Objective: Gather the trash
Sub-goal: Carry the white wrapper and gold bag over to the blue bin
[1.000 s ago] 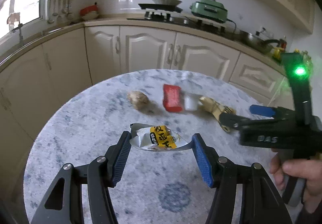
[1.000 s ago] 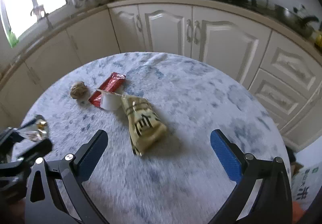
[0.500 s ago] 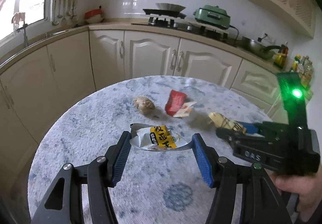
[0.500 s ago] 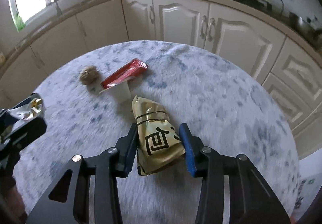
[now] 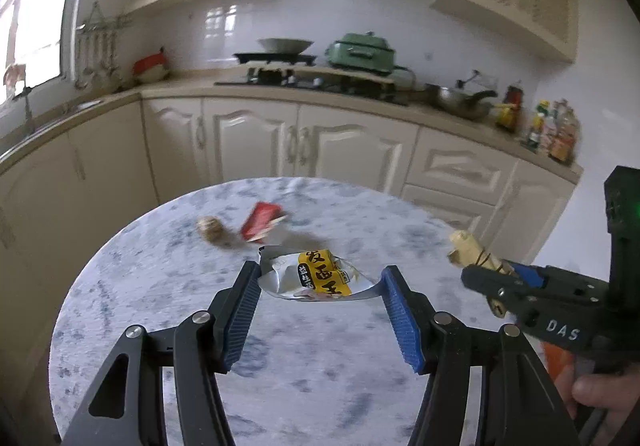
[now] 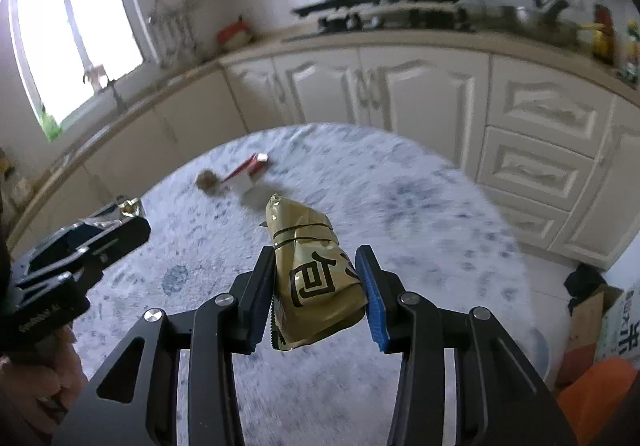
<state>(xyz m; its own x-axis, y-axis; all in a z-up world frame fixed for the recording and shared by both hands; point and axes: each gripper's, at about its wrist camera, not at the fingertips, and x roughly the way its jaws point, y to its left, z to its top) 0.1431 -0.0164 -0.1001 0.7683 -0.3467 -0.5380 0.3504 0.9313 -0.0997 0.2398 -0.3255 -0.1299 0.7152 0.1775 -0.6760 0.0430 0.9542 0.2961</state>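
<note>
My left gripper [image 5: 318,288] is shut on a crumpled silver and yellow wrapper [image 5: 316,273] and holds it above the round marble table [image 5: 160,278]. My right gripper [image 6: 316,278] is shut on a gold snack bag [image 6: 314,270] and holds it lifted off the table; it also shows in the left wrist view [image 5: 476,254]. A red wrapper [image 5: 260,221] with a white scrap and a brown crumpled ball [image 5: 212,228] lie at the far side of the table; both also show in the right wrist view, red wrapper [image 6: 248,165] and ball [image 6: 207,180].
Cream kitchen cabinets [image 5: 320,149] curve behind the table, with a stove, pans and a green cooker [image 5: 360,53] on the counter. On the floor at the right are a cardboard box [image 6: 592,314] and an orange object [image 6: 596,394].
My right gripper closed on the gold snack bag and lifted it off the table. Both grippers rose and tilted up. The left gripper kept its hold on the silver and yellow wrapper.
</note>
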